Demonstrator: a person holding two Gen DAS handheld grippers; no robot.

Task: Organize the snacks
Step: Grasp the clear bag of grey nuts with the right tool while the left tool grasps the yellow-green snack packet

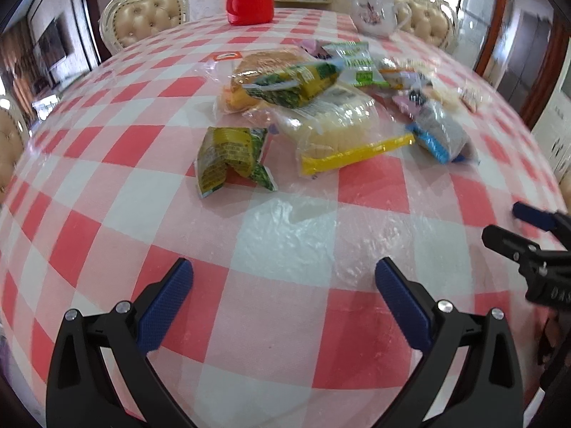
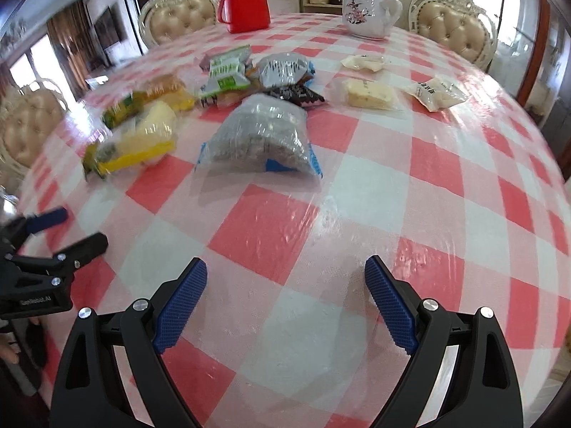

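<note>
Nearest, left gripper (image 1: 283,280) and right gripper (image 2: 285,278) hover over checked tablecloth (image 1: 285,321), jaws spread wide, holding nothing. Beyond, snack packets (image 1: 321,107) heaped mid-table; folded green-yellow packet (image 1: 232,157) just beside heap. Farthest: red jug (image 2: 244,3), white teapot (image 2: 367,12).

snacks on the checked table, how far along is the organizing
Nothing looks sorted yet. Most snack packets lie in a loose overlapping pile, with a yellow-green packet lying apart beside it and three pale packets scattered toward the teapot. Nothing is in hand: the left gripper and right gripper are both open and empty over bare tablecloth. All the sorting is left.
</note>
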